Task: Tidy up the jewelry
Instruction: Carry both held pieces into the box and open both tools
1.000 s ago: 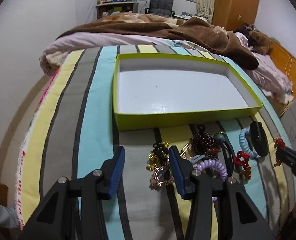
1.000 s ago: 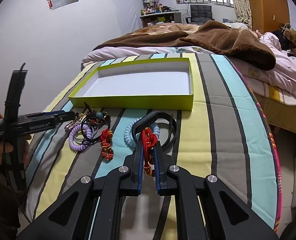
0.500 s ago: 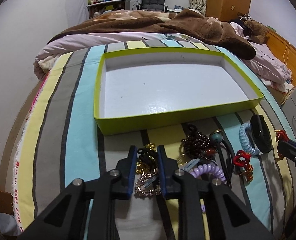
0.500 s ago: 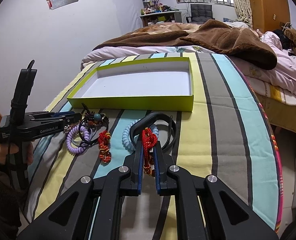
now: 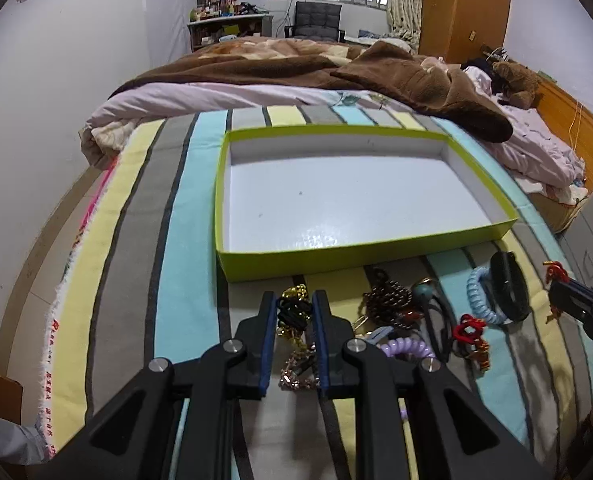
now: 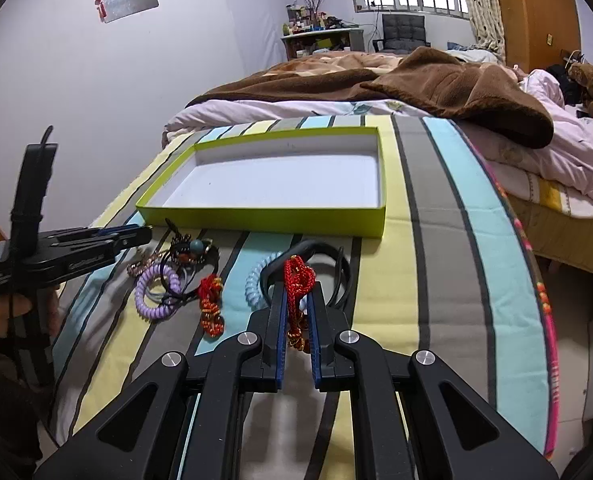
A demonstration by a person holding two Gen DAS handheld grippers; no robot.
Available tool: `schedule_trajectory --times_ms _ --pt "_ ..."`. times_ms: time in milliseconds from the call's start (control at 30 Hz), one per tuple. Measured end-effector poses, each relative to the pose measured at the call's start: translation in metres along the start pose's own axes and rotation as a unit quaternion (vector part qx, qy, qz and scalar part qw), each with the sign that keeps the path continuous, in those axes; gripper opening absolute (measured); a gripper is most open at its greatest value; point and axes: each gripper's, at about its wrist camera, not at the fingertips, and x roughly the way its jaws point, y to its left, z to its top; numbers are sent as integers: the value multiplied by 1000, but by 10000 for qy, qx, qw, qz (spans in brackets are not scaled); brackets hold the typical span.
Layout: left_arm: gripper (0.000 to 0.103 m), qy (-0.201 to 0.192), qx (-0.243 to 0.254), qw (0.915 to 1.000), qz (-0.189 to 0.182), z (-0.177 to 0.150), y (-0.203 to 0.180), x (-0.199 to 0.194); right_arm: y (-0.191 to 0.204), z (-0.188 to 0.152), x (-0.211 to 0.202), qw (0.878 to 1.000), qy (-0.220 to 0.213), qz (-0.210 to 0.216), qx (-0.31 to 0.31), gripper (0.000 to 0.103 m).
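My left gripper (image 5: pixel 294 297) has its jaws closing on a black hair tie tangled with a gold chain (image 5: pixel 292 314); the bundle fills the gap between the blue pads and still lies on the striped bedspread. A rose-gold chain (image 5: pixel 296 368) trails under the fingers. My right gripper (image 6: pixel 296 290) is shut on a red knotted cord bracelet (image 6: pixel 298 276), which hangs slightly above the bedspread. Just beyond the jewelry sits a shallow lime-green box (image 5: pixel 336 260) with a white inside, holding nothing. From the right wrist, the left gripper (image 6: pixel 134 236) is at the left, in a person's hand.
Loose on the bedspread lie a purple spiral tie (image 6: pixel 152 296), a light blue spiral tie (image 6: pixel 256 280), a black band (image 6: pixel 338 264), a red-gold cord (image 6: pixel 210 304) and a brown bead bracelet (image 5: pixel 388 300). A brown blanket (image 5: pixel 336 68) is heaped behind the box. The bed's edge drops at the right.
The left gripper's jaws have gone from wide open to closed around the black and gold bundle, and it has shifted slightly right. The right gripper has kept still with its red cord.
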Motion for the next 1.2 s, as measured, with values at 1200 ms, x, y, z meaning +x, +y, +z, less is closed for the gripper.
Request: schedule_trajectory --times_ms 1200 --pt "18 71 -283 9991 -314 90 17 79 -24 127 117 9973 572 -212 -408 10"
